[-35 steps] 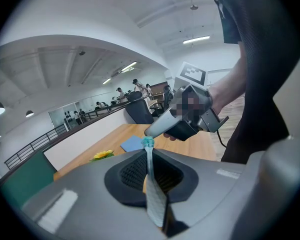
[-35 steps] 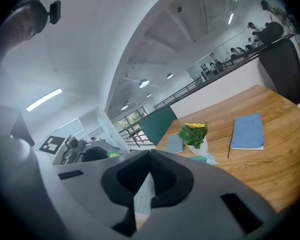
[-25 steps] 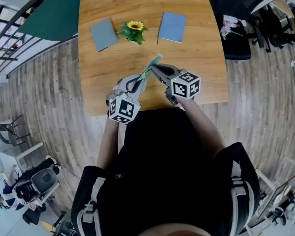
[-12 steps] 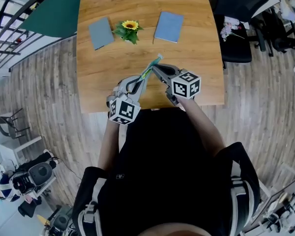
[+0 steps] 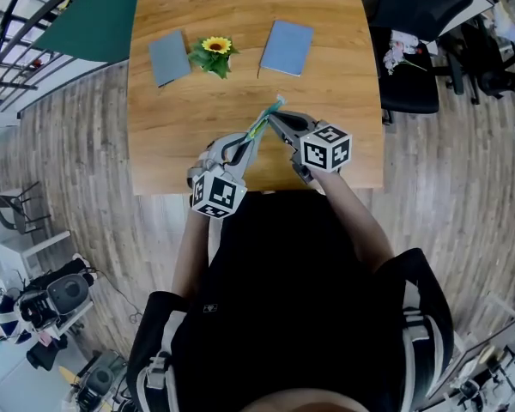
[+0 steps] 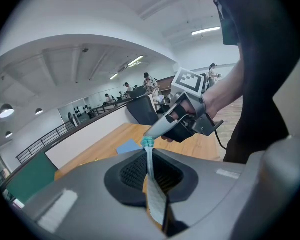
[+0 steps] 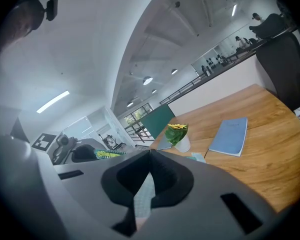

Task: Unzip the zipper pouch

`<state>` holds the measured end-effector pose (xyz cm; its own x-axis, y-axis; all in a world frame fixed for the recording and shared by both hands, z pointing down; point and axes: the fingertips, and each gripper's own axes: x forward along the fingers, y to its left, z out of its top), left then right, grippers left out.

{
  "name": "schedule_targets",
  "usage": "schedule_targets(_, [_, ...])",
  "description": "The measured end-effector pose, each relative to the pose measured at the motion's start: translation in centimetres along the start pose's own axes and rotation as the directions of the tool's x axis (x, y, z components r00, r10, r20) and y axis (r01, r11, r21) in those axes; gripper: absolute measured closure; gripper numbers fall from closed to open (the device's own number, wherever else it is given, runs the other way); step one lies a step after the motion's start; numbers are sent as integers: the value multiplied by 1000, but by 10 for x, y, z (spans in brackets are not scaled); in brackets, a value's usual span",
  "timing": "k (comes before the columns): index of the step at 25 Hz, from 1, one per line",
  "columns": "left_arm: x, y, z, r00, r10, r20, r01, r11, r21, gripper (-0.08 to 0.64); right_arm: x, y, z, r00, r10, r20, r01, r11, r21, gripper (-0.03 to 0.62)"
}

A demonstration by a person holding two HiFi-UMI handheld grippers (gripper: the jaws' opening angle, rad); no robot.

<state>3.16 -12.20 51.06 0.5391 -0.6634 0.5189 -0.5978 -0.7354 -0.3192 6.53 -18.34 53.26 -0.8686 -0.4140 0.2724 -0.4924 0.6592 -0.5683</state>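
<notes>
The zipper pouch [image 5: 269,112] hangs edge-on above the near part of the wooden table [image 5: 343,101], a thin pale strip with a teal and green edge. My left gripper [image 5: 247,142] holds its lower end. In the left gripper view that gripper [image 6: 150,153] is shut on the pale patterned pouch [image 6: 154,189], whose teal tip pokes out. My right gripper [image 5: 275,122] meets the pouch from the right. Seen in its own view, the right gripper [image 7: 149,153] is shut on the pouch fabric [image 7: 144,196]. Each gripper shows in the other's view, close by.
On the far part of the table lie a grey-blue notebook [image 5: 164,57] and a blue notebook [image 5: 287,47], with a small potted sunflower [image 5: 213,54] between them. A black office chair [image 5: 412,24] stands at the table's right. Wood floor surrounds the table.
The table and its notebooks and flower have slid left in the head view. Both grippers keep their place in the frame and their hold on the pouch.
</notes>
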Motion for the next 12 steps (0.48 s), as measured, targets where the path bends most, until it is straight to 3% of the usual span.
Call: schedule_targets(12, [28,-18,18,1000,-9,-17,9,1000,23,546,-26,-38,-2,1000,-21,2,21,1000,19,588])
